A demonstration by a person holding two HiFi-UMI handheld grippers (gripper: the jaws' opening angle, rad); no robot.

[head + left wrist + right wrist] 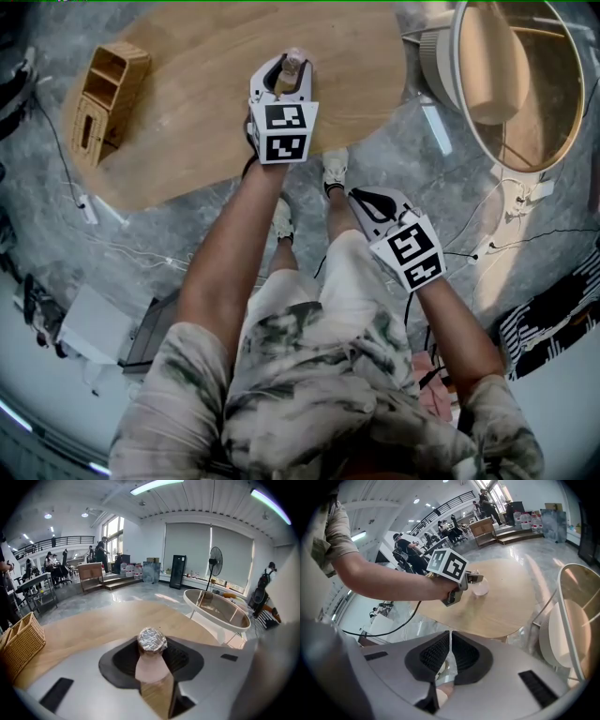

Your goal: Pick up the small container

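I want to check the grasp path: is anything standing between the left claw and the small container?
Nothing visible. The small container already sits inside the left claw, on the wooden table, pads against its sides.

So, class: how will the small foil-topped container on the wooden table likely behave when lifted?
The small container looks like thin-walled plastic, so it is probably light and apt to dent if squeezed hard. Its crinkled foil lid could tear if poked. It stands narrow and upright, so it may tip easily if nudged.
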